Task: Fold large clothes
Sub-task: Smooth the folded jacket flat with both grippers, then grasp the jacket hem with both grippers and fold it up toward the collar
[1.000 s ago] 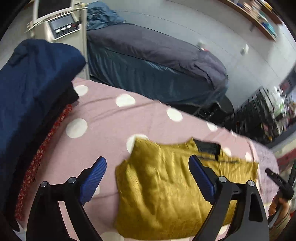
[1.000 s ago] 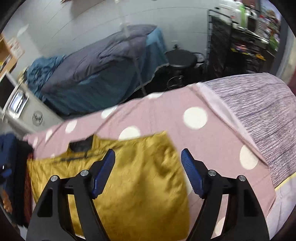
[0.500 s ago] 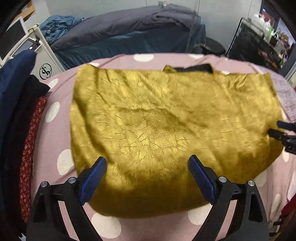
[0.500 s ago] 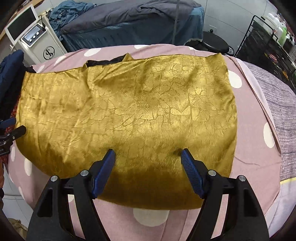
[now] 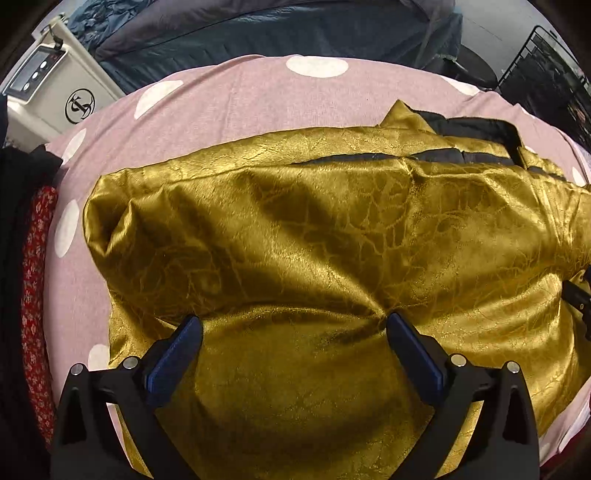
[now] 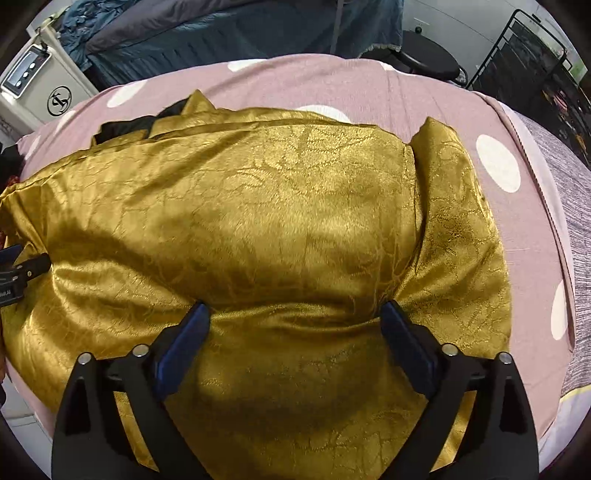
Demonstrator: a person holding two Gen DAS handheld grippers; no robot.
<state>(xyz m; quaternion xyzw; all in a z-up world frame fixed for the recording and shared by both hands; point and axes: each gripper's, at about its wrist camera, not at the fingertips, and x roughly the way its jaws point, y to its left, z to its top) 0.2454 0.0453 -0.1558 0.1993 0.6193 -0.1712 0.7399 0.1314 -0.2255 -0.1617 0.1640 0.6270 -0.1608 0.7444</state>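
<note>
A large shiny gold garment (image 5: 332,240) with a black collar lining (image 5: 476,127) lies spread on the pink polka-dot surface (image 5: 229,96). It also fills the right wrist view (image 6: 277,221). My left gripper (image 5: 293,341) is open, its blue pads pressed down onto the fabric near the garment's near-left part, fabric bunched between them. My right gripper (image 6: 295,332) is open too, resting on the near-right part of the garment. The right gripper's tip shows at the left wrist view's right edge (image 5: 580,295).
A stack of dark and red floral clothes (image 5: 33,277) lies at the left edge. Behind the surface stand a white machine (image 5: 55,92), a bed with dark blue-grey covers (image 5: 258,29), a black stool (image 6: 428,59) and a black wire rack (image 6: 546,74).
Both grippers have dropped from above and come down onto the gold garment. The fabric now bulges and creases between the open fingers.
</note>
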